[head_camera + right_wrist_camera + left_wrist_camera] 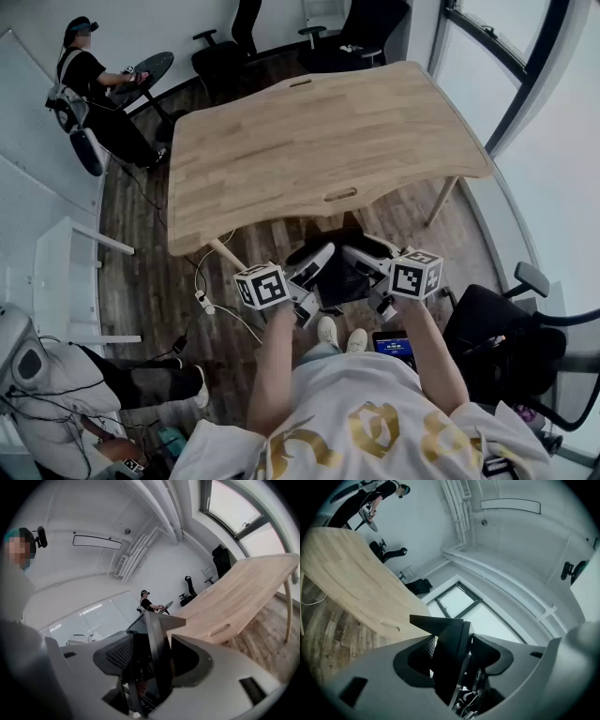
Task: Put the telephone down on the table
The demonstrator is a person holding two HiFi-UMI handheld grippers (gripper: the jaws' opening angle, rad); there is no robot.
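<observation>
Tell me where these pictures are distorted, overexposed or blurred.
Head view: table edges bow, window washes pale. Left gripper view: fisheye circle with black corners, telephone nearly silhouetted. Right gripper view: same fisheye, window washed out.

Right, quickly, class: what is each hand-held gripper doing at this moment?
Left hand-held gripper: closed on the black telephone.
Right hand-held gripper: closed on the same telephone.

I see 1 pale wooden table [319, 141] with 2 slots, standing on dark plank floor [141, 277] where a white cable [234, 321] lies.
</observation>
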